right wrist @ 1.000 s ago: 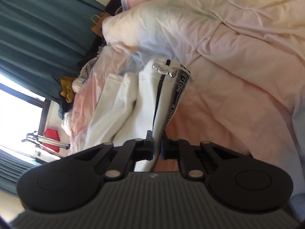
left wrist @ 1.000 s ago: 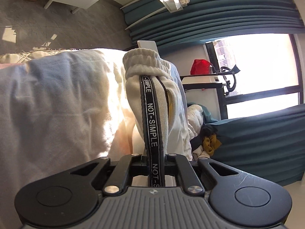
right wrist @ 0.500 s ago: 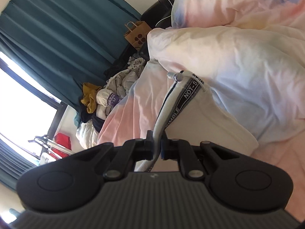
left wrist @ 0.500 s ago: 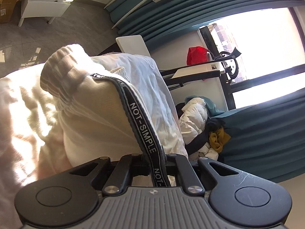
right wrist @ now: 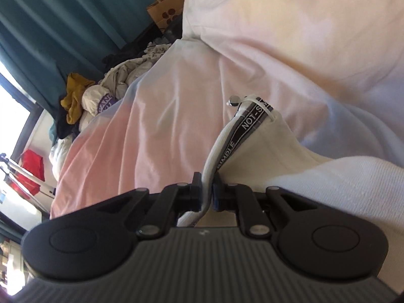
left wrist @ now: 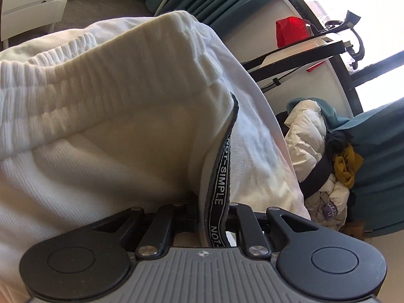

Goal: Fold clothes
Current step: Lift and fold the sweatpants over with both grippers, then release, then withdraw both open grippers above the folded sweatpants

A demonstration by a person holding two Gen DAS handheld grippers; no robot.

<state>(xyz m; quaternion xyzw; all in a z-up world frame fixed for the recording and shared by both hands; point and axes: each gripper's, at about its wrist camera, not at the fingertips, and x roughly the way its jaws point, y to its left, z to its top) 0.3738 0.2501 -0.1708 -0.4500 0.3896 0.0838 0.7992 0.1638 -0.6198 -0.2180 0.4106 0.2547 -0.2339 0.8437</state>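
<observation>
The white garment [left wrist: 106,136] lies bunched on the bed, over the pink-and-blue duvet [right wrist: 156,116], its ribbed waistband crowding the left wrist view. The left hand-held gripper [left wrist: 212,217] has the black "NOT-SIMPLE" tape [left wrist: 222,176] running between its jaws, which are opening — the gap is still narrow, and the fabric fills it. The right hand-held gripper [right wrist: 207,197] is pinched tight on a white edge of the same garment, just beside the tape's other end and a small metal cord tip [right wrist: 233,100]. A heap of clothes [right wrist: 96,96] sits by the teal curtain [right wrist: 50,25].
</observation>
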